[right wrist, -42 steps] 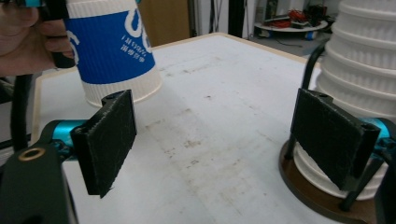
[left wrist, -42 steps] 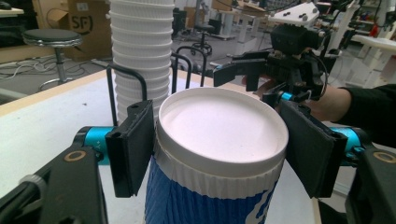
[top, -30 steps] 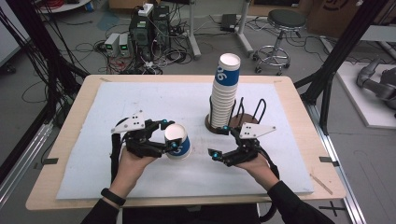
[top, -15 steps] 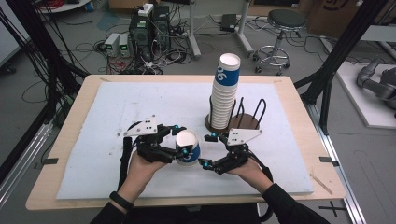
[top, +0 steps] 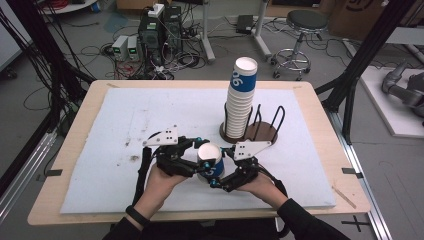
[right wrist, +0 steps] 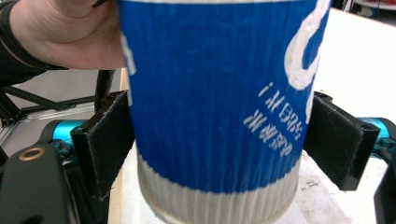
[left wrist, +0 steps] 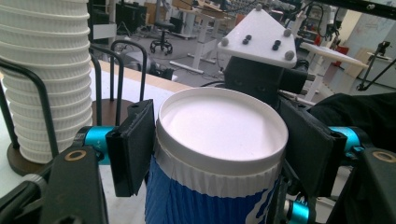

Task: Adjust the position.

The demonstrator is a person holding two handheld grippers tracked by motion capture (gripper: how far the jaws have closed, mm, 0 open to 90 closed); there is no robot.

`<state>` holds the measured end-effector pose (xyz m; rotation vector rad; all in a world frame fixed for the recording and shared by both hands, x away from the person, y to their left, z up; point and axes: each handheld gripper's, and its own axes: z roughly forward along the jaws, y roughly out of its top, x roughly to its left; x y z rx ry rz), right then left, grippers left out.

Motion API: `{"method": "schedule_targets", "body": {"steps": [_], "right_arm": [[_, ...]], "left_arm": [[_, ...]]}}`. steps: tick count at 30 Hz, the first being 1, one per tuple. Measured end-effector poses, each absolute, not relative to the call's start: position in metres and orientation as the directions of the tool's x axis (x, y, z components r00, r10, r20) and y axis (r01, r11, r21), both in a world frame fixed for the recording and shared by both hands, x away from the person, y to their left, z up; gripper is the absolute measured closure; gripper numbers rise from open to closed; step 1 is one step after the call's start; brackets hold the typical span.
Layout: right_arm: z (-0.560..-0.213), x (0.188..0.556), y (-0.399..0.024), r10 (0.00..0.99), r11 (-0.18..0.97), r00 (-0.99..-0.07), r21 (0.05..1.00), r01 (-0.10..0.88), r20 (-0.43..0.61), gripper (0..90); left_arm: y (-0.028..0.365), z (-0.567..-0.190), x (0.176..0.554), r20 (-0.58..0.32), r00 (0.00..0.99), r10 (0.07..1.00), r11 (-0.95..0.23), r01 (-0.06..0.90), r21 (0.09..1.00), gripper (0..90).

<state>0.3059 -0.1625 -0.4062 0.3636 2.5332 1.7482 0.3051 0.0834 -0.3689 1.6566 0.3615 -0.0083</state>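
Observation:
A blue ribbed paper cup with white ends is held over the front of the mat. My left gripper is shut on it. In the left gripper view the pads press the cup just under its flat white end. From the right, my right gripper has its jaws around the same cup. In the right gripper view the cup stands between the right gripper's pads, close to both but not visibly squeezed. The left hand shows behind.
A tall stack of matching cups leans in a black wire holder on a round wooden base, just behind the grippers. A white mat covers the wooden table. Beyond the table are a stool and cables.
Both hands have come together at the front centre. The left gripper carried the cup to the right, and the right gripper moved left until its jaws flank the cup.

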Motion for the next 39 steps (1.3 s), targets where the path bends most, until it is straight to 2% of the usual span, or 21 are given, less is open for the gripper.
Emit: {"method": "schedule_targets", "body": {"steps": [1,7,10,16,20,23,24,26,28,31,36,39], "right_arm": [[-0.407,0.307,-0.162,0.211,0.345,-0.972,0.922,0.173,0.104,19.1],[-0.406,0.307,-0.164,0.203,0.356,-0.975,0.921,0.158,0.089,21.4],[-0.406,0.308,-0.165,0.188,0.368,-0.978,0.917,0.155,0.090,22.8],[-0.407,0.309,-0.166,0.176,0.410,-0.982,0.902,0.135,0.067,23.3],[-0.407,0.308,-0.164,0.152,0.442,-0.986,0.887,0.133,0.072,23.3],[-0.407,0.308,-0.163,0.147,0.461,-0.987,0.878,0.126,0.065,23.2],[-0.407,0.308,-0.163,0.148,0.459,-0.986,0.878,0.133,0.072,22.0],[-0.406,0.309,-0.164,0.148,0.453,-0.987,0.882,0.127,0.066,20.2],[-0.404,0.310,-0.168,0.151,0.405,-0.983,0.900,0.161,0.107,17.8],[-0.400,0.312,-0.175,0.172,0.360,-0.979,0.918,0.168,0.112,16.3],[-0.395,0.314,-0.186,0.201,0.270,-0.970,0.944,0.189,0.136,16.1],[-0.395,0.314,-0.186,0.204,0.261,-0.969,0.946,0.190,0.138,15.9]], "left_arm": [[0.082,-0.369,0.305,-0.213,0.949,0.233,-0.078,0.236,0.969,29.7],[0.082,-0.365,0.305,-0.193,0.954,0.228,-0.115,0.223,0.968,29.4],[0.082,-0.360,0.305,-0.171,0.954,0.245,-0.168,0.216,0.962,23.7],[0.083,-0.351,0.306,-0.165,0.955,0.246,-0.263,0.229,0.937,19.9],[0.077,-0.351,0.307,-0.157,0.959,0.235,-0.359,0.236,0.903,19.8],[0.074,-0.354,0.307,-0.155,0.965,0.213,-0.404,0.231,0.885,24.2],[0.074,-0.355,0.307,-0.146,0.966,0.212,-0.399,0.223,0.889,28.2],[0.075,-0.354,0.307,-0.152,0.965,0.212,-0.373,0.224,0.900,28.5],[0.080,-0.353,0.309,-0.150,0.967,0.205,-0.346,0.215,0.913,28.8],[0.091,-0.352,0.311,-0.167,0.965,0.200,-0.238,0.214,0.948,29.1],[0.100,-0.351,0.311,-0.172,0.963,0.206,-0.124,0.200,0.972,29.5],[0.100,-0.351,0.310,-0.166,0.964,0.209,-0.109,0.192,0.975,29.7]]}}
